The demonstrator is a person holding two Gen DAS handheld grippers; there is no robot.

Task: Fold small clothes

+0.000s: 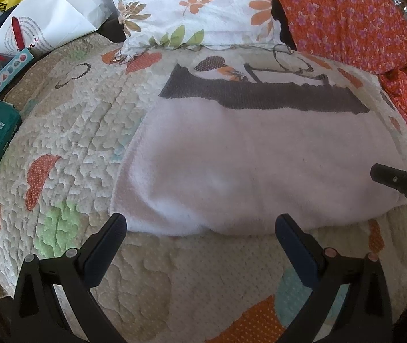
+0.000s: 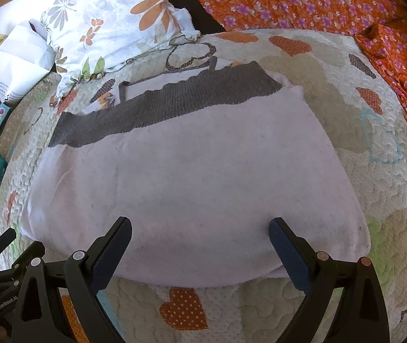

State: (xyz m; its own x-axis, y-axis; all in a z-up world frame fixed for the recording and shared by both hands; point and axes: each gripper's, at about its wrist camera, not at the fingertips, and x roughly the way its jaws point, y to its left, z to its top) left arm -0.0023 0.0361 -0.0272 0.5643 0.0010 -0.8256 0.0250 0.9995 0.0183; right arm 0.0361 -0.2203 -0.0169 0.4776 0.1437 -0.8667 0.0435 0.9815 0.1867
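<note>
A pale pink garment [image 2: 192,188] with a grey waistband [image 2: 160,108] is laid flat on the quilted bed [image 2: 375,114]. The left gripper [image 1: 200,228] and right gripper [image 2: 200,233] are held over its near edge, fingers spread wide, nothing gripped.

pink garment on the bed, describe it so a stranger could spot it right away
On the quilted bedspread printed with orange hearts, below the floral pillow, lies the pale pink garment, spread flat in the middle. A wide dark grey ribbed band along its far edge marks it out from the patterned bedding.
</note>
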